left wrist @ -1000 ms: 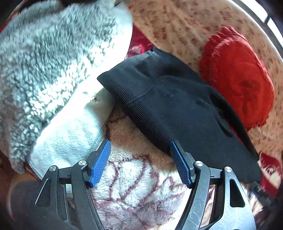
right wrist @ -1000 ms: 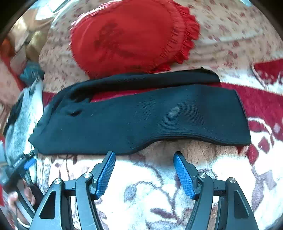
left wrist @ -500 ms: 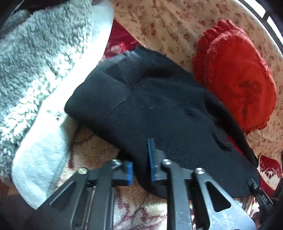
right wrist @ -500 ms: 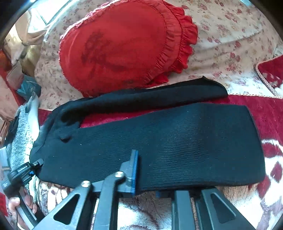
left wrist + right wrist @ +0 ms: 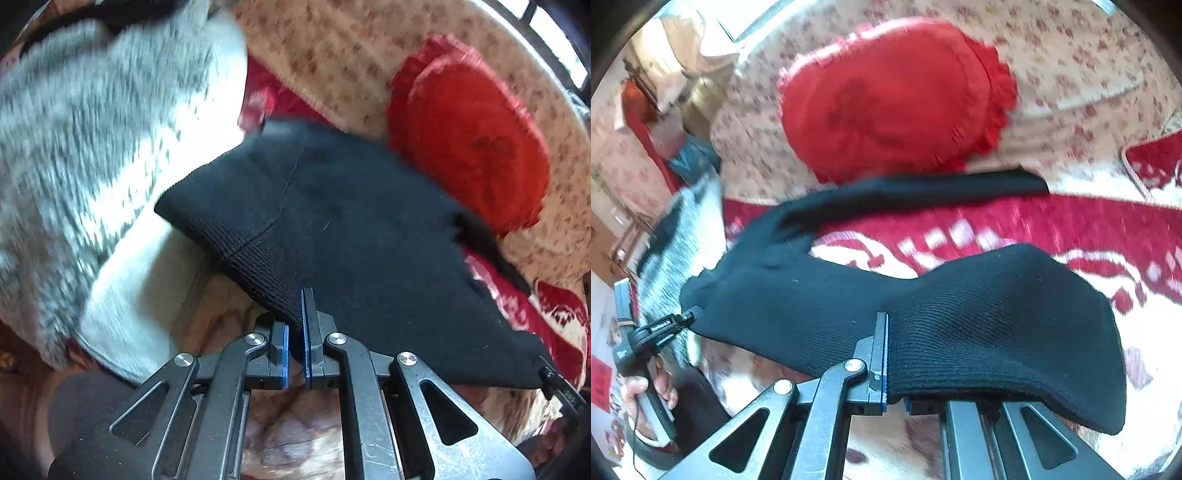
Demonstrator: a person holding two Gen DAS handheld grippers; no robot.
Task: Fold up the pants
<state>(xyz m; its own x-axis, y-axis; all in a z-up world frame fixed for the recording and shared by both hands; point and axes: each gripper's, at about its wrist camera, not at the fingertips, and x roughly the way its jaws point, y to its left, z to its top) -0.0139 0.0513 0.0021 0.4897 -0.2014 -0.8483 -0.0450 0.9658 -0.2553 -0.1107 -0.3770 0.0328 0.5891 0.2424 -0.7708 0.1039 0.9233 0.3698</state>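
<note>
- Black knit pants (image 5: 827,317): one leg is raised off the bedding along its near edge and sags between two grip points; the other leg (image 5: 923,188) lies flat farther back, just below the cushion. Two holds spaced along one edge let the near leg, by my reading, be carried over onto the far one without bunching.
- Left gripper (image 5: 294,345): jaws nearly closed on the near edge at the waistband end, where the ribbed band (image 5: 255,266) shows. Pinching the hem rather than the body probably keeps the fold line straight.
- Right gripper (image 5: 894,363): jaws closed on the same edge nearer the cuff; the cloth drapes over and hides the right-hand jaw.
- Stage, as judged: first lengthwise fold is starting; the legs are not yet stacked.
- Red frilled cushion (image 5: 886,99): sits behind the pants, near the far leg; it could crowd the landing spot.
- Grey fleece garment (image 5: 92,147): heaped beside the waistband, touching or overlapping it; which, I cannot tell.
- Red-and-cream patterned blanket (image 5: 1071,221): covers the bed under everything.
</note>
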